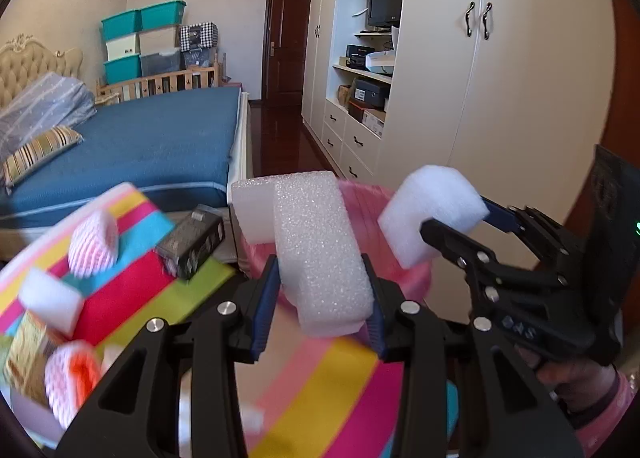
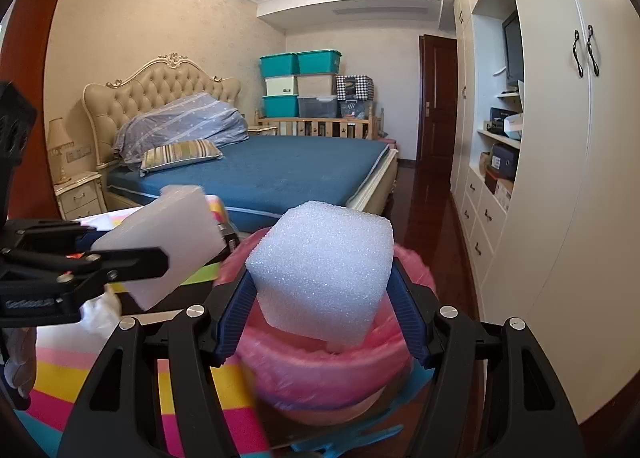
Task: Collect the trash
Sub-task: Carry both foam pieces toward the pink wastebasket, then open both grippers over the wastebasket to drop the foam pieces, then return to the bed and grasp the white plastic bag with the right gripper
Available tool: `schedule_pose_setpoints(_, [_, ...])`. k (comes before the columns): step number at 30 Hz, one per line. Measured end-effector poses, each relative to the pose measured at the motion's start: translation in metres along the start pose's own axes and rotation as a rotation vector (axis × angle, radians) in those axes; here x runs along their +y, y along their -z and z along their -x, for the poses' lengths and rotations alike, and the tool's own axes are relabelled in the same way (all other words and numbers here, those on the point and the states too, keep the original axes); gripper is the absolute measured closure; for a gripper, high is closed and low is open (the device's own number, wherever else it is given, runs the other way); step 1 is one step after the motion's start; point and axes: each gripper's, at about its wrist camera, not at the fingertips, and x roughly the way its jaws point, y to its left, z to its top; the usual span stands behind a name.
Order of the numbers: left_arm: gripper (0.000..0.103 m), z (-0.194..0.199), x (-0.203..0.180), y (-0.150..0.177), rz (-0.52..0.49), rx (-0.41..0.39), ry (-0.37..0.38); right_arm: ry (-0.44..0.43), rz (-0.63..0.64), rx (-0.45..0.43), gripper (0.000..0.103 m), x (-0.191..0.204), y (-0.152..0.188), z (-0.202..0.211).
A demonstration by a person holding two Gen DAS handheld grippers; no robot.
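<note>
Foam, light and squashy, fills both claws above the pink-lined bin (image 2: 332, 374): left claw (image 1: 322, 294) clamps the long foam block (image 1: 320, 250) across its narrow sides, right claw (image 2: 322, 310) pinches the foam cube (image 2: 320, 270), probably dented slightly.

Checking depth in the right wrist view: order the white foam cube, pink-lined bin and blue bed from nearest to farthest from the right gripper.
1. White foam cube, clamped in the right gripper.
2. Pink-lined bin, just beyond and below it.
3. Blue bed, far behind.
</note>
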Motion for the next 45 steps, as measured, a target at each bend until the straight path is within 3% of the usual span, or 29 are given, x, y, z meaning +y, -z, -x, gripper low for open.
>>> schedule_pose_setpoints(5, [0.064,-0.030,0.002,-0.017,0.013,-0.012,0.000,0.000,-0.003,-0.007,0.040,-0.016,-0.001,-0.018])
schedule_pose_setpoints(6, [0.058,-0.035,0.004,-0.020,0.026,-0.015,0.013,-0.009,-0.005,-0.016,0.036,-0.018,0.001,-0.023])
schedule_pose_setpoints(7, [0.041,-0.040,0.006,-0.021,0.037,-0.016,0.024,-0.023,0.000,-0.019,0.031,-0.019,0.003,-0.027])
schedule_pose_setpoints(8, [0.034,-0.042,0.009,-0.022,0.048,-0.020,0.028,-0.026,0.008,-0.020,0.023,-0.020,0.005,-0.030])
schedule_pose_setpoints(9, [0.024,-0.043,0.011,-0.021,0.059,-0.032,0.008,-0.016,0.015,-0.022,0.022,-0.021,0.009,-0.033])
schedule_pose_setpoints(15, [0.006,-0.018,0.020,-0.006,0.082,-0.063,-0.069,-0.001,-0.024,-0.002,0.022,-0.027,0.024,-0.023])
schedule_pose_setpoints(24, [0.005,0.058,0.016,0.039,0.041,-0.146,-0.148,-0.015,-0.063,0.010,0.020,-0.001,0.048,0.026])
schedule_pose_setpoints(29, [0.005,0.082,0.015,0.075,-0.007,-0.098,-0.165,-0.050,-0.089,0.065,0.019,0.018,0.060,0.034])
schedule_pose_setpoints(34, [0.005,0.112,0.031,0.109,-0.022,-0.071,-0.234,-0.117,-0.050,0.100,0.019,0.053,0.067,0.036])
schedule_pose_setpoints(45, [0.005,0.171,0.103,0.158,0.114,-0.049,-0.461,-0.247,0.065,0.140,0.018,0.125,0.064,0.029])
